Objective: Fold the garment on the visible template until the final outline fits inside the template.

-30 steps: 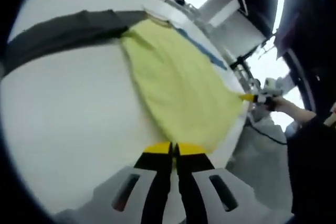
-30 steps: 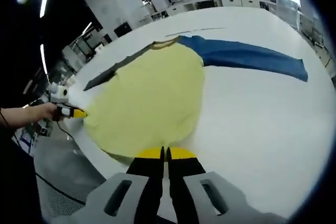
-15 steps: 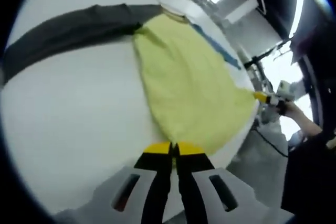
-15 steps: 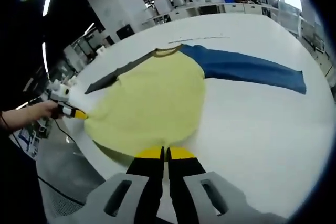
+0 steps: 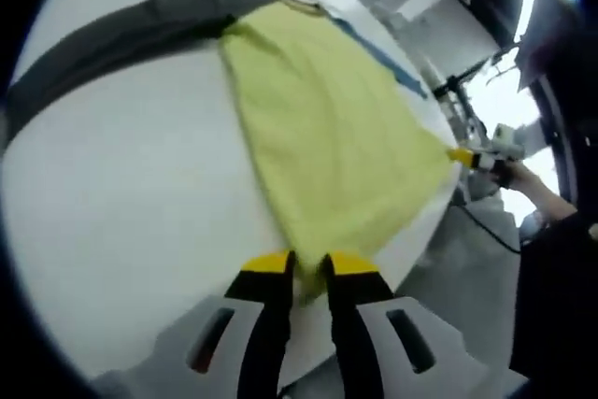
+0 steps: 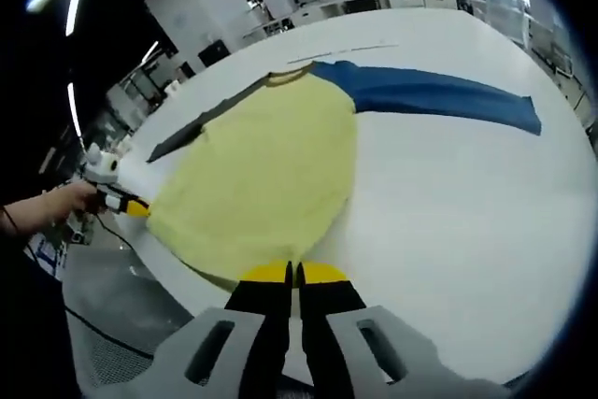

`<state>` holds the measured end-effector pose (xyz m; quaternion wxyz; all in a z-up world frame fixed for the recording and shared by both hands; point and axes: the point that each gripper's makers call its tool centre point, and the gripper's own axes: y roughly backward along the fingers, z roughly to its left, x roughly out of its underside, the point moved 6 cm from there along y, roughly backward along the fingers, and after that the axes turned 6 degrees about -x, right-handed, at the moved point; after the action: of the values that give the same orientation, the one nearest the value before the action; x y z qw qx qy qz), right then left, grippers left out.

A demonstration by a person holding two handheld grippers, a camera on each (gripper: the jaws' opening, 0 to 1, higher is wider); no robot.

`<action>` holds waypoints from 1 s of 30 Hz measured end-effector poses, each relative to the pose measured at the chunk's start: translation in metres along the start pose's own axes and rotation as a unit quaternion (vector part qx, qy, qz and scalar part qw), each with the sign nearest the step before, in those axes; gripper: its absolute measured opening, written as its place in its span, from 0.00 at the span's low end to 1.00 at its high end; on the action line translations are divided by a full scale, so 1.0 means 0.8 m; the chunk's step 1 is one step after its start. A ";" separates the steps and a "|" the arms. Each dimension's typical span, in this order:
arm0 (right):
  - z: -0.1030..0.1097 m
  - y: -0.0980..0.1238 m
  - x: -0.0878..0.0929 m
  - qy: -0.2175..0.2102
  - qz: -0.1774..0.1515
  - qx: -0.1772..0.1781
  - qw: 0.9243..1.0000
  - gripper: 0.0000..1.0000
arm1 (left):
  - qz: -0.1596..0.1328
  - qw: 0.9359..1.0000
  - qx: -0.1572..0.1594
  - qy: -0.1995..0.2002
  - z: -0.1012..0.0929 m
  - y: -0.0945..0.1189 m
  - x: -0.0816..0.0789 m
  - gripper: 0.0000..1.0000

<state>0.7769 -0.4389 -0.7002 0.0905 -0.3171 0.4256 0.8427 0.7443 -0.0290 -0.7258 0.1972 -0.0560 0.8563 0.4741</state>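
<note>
A yellow garment (image 5: 327, 128) (image 6: 262, 175) lies spread flat on the white table (image 5: 121, 212) (image 6: 448, 203), with a dark grey sleeve (image 5: 103, 44) (image 6: 201, 133) on one side and a blue sleeve (image 6: 439, 95) (image 5: 383, 58) on the other. My left gripper (image 5: 308, 268) sits at one bottom hem corner with its jaws slightly apart and yellow fabric showing between them. It appears in the right gripper view as the left gripper (image 6: 135, 207) at a pulled-out corner. My right gripper (image 6: 291, 275) (image 5: 462, 156) is shut on the opposite hem corner.
The table's near edge runs just under the hem, with grey floor (image 6: 103, 296) below. A person's hand (image 6: 47, 212) (image 5: 528, 184) holds each far gripper. A thin dark line (image 6: 346, 48) crosses the table beyond the collar. Desks and white cabinets stand behind.
The left gripper's jaws, shut together before, now stand apart over the hem. Both views have shifted a little with the hands. The garment lies much as before.
</note>
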 end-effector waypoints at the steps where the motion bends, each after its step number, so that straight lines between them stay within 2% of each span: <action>1: 0.001 0.000 0.000 0.001 0.000 -0.001 1.000 0.03 | -0.004 1.000 0.002 0.003 0.000 0.001 0.002 0.13; 5: 0.001 -0.002 -0.002 0.004 0.001 -0.002 1.000 0.03 | -0.018 1.000 0.018 0.006 -0.005 -0.001 0.008 0.13; 9: 0.001 -0.002 -0.003 0.004 0.002 -0.003 1.000 0.03 | -0.052 0.997 0.051 0.001 -0.010 -0.004 0.012 0.15; 12: 0.000 -0.001 -0.003 0.005 0.002 -0.003 1.000 0.03 | -0.058 0.996 0.064 0.003 -0.009 -0.005 0.018 0.15; 15: -0.001 -0.001 -0.002 0.003 0.003 -0.003 1.000 0.03 | -0.057 0.996 0.066 -0.005 -0.009 -0.004 0.023 0.12; 25: 0.000 -0.002 -0.001 0.003 0.004 -0.003 1.000 0.03 | -0.061 0.997 0.049 0.030 -0.002 -0.002 0.022 0.07; 28: 0.000 -0.001 -0.001 0.003 0.003 -0.002 1.000 0.03 | -0.061 0.996 0.042 0.040 -0.001 -0.001 0.022 0.00; 30: 0.000 0.000 -0.001 0.004 0.004 -0.003 1.000 0.03 | -0.062 0.996 0.038 0.045 -0.001 -0.001 0.022 0.00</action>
<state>0.7773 -0.4389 -0.7000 0.0849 -0.3191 0.4248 0.8429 0.7281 -0.0285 -0.7325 0.1890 -0.1227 0.8767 0.4251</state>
